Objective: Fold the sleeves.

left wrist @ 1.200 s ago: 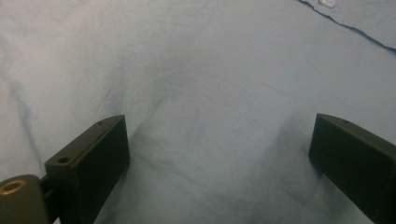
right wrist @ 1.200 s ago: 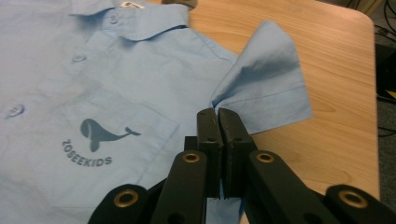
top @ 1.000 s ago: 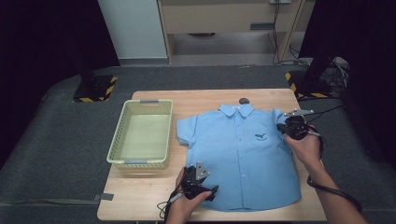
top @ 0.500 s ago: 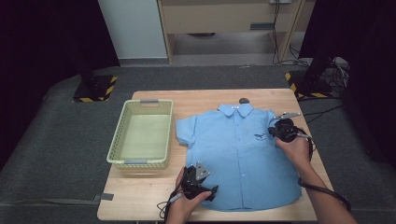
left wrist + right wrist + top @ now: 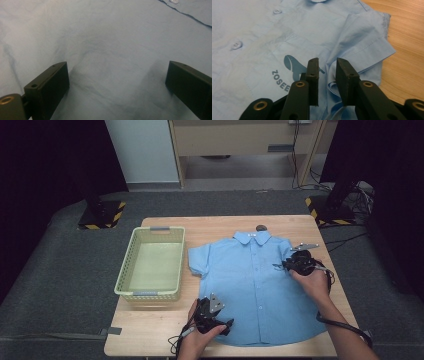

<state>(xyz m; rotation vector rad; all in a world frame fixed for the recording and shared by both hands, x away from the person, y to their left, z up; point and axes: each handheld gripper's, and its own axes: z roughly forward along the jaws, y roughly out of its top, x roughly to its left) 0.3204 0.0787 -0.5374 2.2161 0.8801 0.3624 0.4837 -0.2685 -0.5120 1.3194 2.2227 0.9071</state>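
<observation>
Right gripper (image 5: 327, 62): jaws just eased a little apart, a raised fold of the blue shirt (image 5: 255, 285) between them, pads not pressing. Left gripper (image 5: 214, 317): spread wide over the shirt's lower front. Shirt laid flat, buttoned, on the bench (image 5: 165, 330); beside its left sleeve, the green basket (image 5: 150, 292).

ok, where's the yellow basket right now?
High view: the yellow basket sits on the left part of the wooden table, just left of the blue shirt, beyond the left gripper.
</observation>
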